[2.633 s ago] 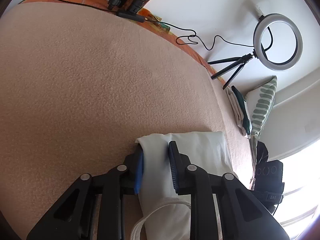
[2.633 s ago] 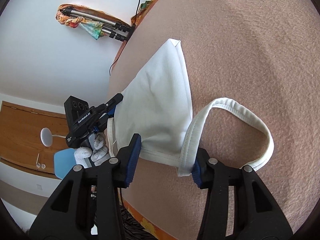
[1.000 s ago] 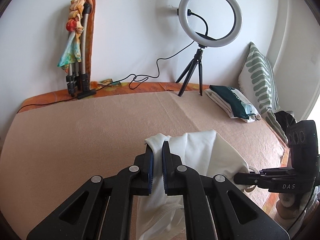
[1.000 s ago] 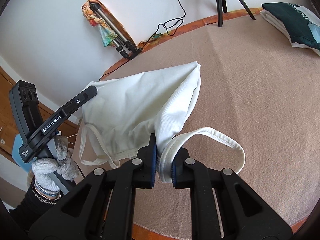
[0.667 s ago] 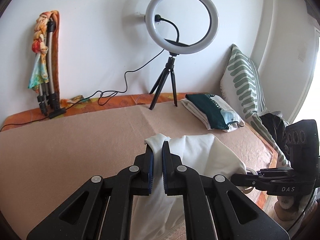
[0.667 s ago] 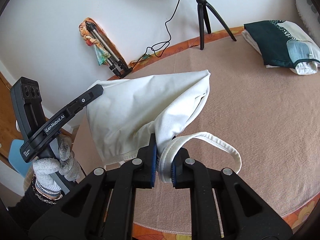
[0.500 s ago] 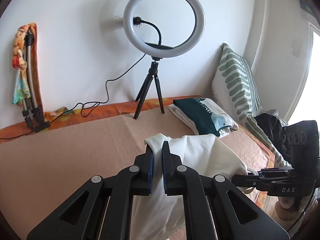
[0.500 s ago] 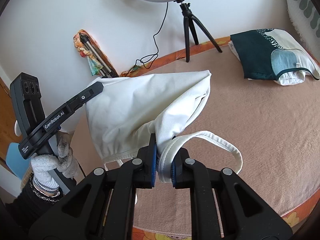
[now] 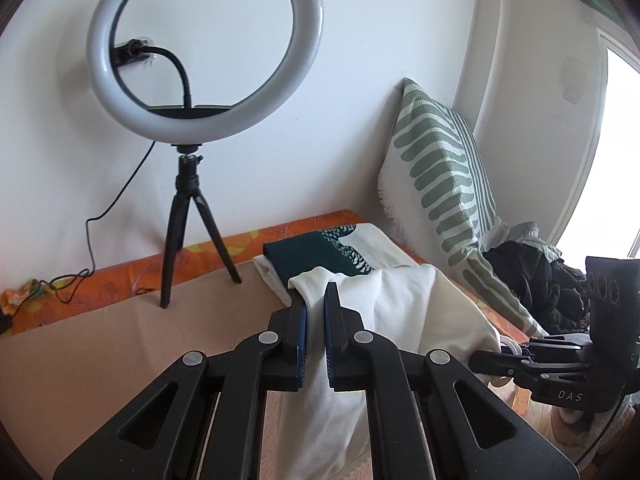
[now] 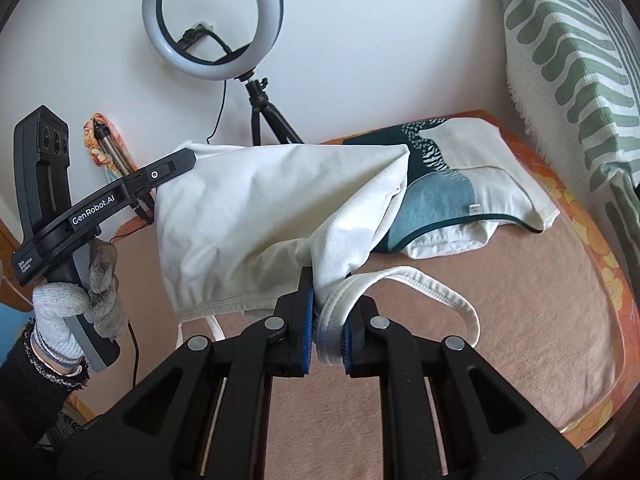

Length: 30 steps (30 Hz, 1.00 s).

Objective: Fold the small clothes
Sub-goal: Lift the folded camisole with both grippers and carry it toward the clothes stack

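In the left wrist view, the left gripper (image 9: 315,322) has its jaws pressed nearly together on a folded edge of the white garment (image 9: 404,308), which pokes up between the blue pads and drapes down to the right of the fingers. The cloth runs across to the right gripper (image 9: 486,358), whose black tips meet the far end of it near the right edge of the frame; from here its jaw state cannot be told. Behind the garment, a folded dark green and white shirt (image 9: 320,250) lies on the tan blanket (image 9: 100,360). A ring light (image 9: 204,50) on a small tripod stands by the wall, and a green-striped pillow (image 9: 440,180) leans in the corner.

In the right wrist view, the right gripper (image 10: 327,334) is clamped on a bunched hem of the white garment (image 10: 256,216), with a strap (image 10: 440,298) looping out to the right above the tan blanket (image 10: 520,340). The garment hangs in the air, stretched leftward to the left gripper (image 10: 188,160), whose tip pinches its upper corner. A gloved left hand (image 10: 76,300) holds that tool's handle. The folded shirt (image 10: 460,200) lies behind, partly hidden by the raised cloth, with the ring light (image 10: 212,20) and pillow (image 10: 568,52) beyond.
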Each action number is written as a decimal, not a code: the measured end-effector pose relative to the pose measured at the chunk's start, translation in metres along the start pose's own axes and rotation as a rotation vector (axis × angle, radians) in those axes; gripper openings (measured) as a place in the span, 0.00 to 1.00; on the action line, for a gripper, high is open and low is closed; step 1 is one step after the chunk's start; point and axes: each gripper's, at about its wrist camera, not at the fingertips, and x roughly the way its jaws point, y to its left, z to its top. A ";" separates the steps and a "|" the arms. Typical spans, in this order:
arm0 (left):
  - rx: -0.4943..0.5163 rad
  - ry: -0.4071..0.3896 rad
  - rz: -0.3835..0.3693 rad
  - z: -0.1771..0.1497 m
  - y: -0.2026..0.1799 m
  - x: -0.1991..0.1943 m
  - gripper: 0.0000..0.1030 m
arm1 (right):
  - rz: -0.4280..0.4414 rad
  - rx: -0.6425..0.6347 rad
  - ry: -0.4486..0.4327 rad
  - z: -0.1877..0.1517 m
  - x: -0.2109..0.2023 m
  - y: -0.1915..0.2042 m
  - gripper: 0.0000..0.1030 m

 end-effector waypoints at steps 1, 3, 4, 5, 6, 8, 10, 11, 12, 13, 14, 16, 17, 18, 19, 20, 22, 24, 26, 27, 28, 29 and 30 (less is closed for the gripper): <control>0.001 -0.006 -0.006 0.005 -0.005 0.009 0.06 | -0.017 -0.004 -0.008 0.007 0.000 -0.010 0.12; -0.001 -0.015 -0.012 0.014 -0.012 0.029 0.06 | -0.050 -0.008 -0.025 0.021 0.001 -0.029 0.12; -0.003 -0.018 -0.014 0.017 -0.015 0.039 0.06 | -0.060 -0.009 -0.032 0.028 0.002 -0.038 0.12; 0.002 -0.017 -0.012 0.021 -0.019 0.050 0.06 | -0.072 -0.012 -0.040 0.035 0.005 -0.046 0.12; 0.003 -0.017 -0.011 0.025 -0.022 0.060 0.06 | -0.086 -0.011 -0.047 0.041 0.007 -0.055 0.12; 0.003 -0.020 -0.010 0.032 -0.026 0.078 0.06 | -0.114 -0.019 -0.055 0.054 0.014 -0.070 0.12; 0.000 -0.026 -0.007 0.039 -0.028 0.095 0.06 | -0.140 -0.035 -0.062 0.067 0.022 -0.084 0.12; -0.001 -0.030 -0.003 0.042 -0.028 0.103 0.06 | -0.147 -0.039 -0.066 0.073 0.026 -0.091 0.12; -0.004 -0.034 0.003 0.045 -0.028 0.110 0.06 | -0.152 -0.037 -0.070 0.078 0.030 -0.098 0.11; -0.007 -0.038 0.009 0.048 -0.028 0.116 0.06 | -0.153 -0.036 -0.073 0.083 0.034 -0.104 0.11; -0.013 -0.039 0.015 0.050 -0.027 0.123 0.06 | -0.158 -0.038 -0.073 0.088 0.039 -0.110 0.11; -0.027 -0.036 0.024 0.055 -0.025 0.136 0.06 | -0.177 -0.057 -0.068 0.097 0.052 -0.119 0.11; -0.034 -0.037 0.032 0.055 -0.023 0.141 0.06 | -0.184 -0.067 -0.063 0.100 0.059 -0.123 0.11; -0.043 -0.039 0.037 0.056 -0.020 0.146 0.06 | -0.188 -0.073 -0.059 0.102 0.063 -0.128 0.12; -0.053 -0.036 0.043 0.056 -0.018 0.151 0.06 | -0.189 -0.074 -0.054 0.104 0.069 -0.134 0.11; -0.063 -0.032 0.051 0.056 -0.015 0.157 0.06 | -0.187 -0.074 -0.052 0.105 0.073 -0.138 0.11; -0.085 -0.014 0.066 0.053 -0.009 0.168 0.06 | -0.188 -0.075 -0.043 0.106 0.081 -0.147 0.11; -0.090 0.014 0.100 0.051 -0.003 0.181 0.07 | -0.199 -0.062 -0.017 0.103 0.092 -0.159 0.12; -0.045 0.045 0.166 0.050 -0.001 0.191 0.10 | -0.287 -0.045 0.018 0.100 0.103 -0.171 0.12; -0.026 0.046 0.202 0.050 -0.002 0.195 0.11 | -0.327 -0.044 0.036 0.098 0.108 -0.174 0.20; -0.026 0.041 0.201 0.050 0.000 0.193 0.14 | -0.353 -0.040 0.049 0.096 0.110 -0.178 0.28; -0.039 0.044 0.191 0.049 0.003 0.191 0.20 | -0.365 -0.034 0.048 0.095 0.109 -0.180 0.33; -0.044 0.048 0.185 0.050 0.005 0.188 0.46 | -0.364 -0.028 0.035 0.093 0.105 -0.181 0.43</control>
